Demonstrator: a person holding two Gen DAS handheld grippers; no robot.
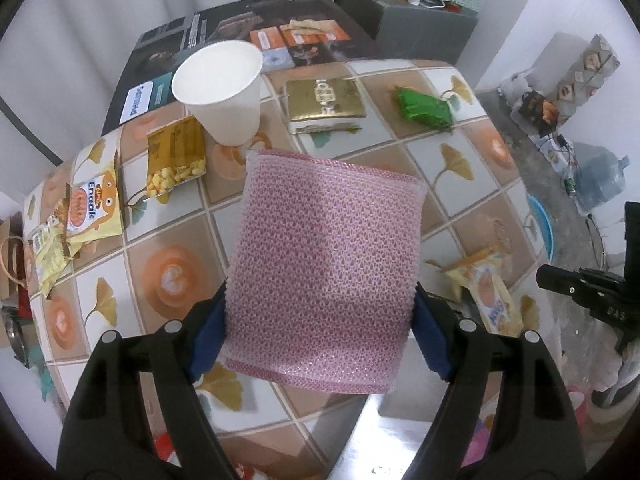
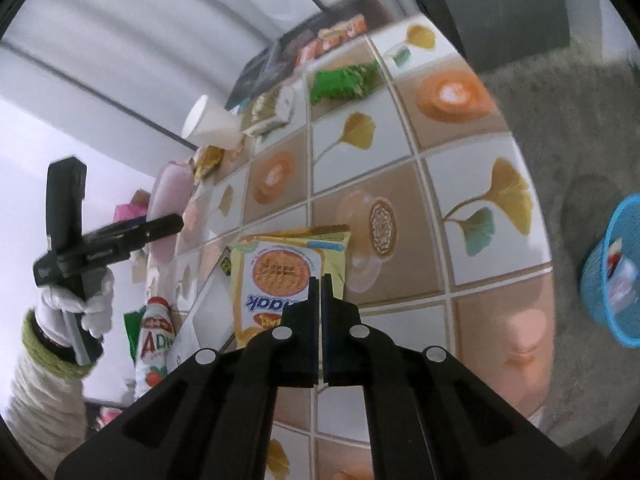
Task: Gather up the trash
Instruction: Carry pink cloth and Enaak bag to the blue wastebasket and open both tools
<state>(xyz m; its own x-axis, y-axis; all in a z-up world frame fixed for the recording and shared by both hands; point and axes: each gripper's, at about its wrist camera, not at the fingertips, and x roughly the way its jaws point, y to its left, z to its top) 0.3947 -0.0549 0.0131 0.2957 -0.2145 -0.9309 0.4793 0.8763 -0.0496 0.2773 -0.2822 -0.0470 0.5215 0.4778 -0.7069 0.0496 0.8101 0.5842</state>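
Observation:
My left gripper (image 1: 320, 336) is shut on a pink mesh scouring pad (image 1: 328, 248), its blue pads pressing the pad's two side edges, and holds it above the tiled table (image 1: 168, 280). The right wrist view shows that pad (image 2: 168, 196) at the left, in the gripper held by a white-gloved hand (image 2: 92, 312). My right gripper (image 2: 320, 280) is shut, its tips pinching the near edge of a yellow biscuit wrapper (image 2: 280, 268) at the table's edge. That wrapper (image 1: 490, 292) also shows at the right of the left wrist view.
On the table stand a white paper cup (image 1: 220, 88), a gold packet (image 1: 326, 100), a green wrapper (image 1: 424, 108), a yellow corn-snack bag (image 1: 176, 156) and another yellow wrapper (image 1: 80, 216). A blue mesh basket (image 2: 616, 272) sits on the floor at the right. A drink bottle (image 2: 156, 344) stands low left.

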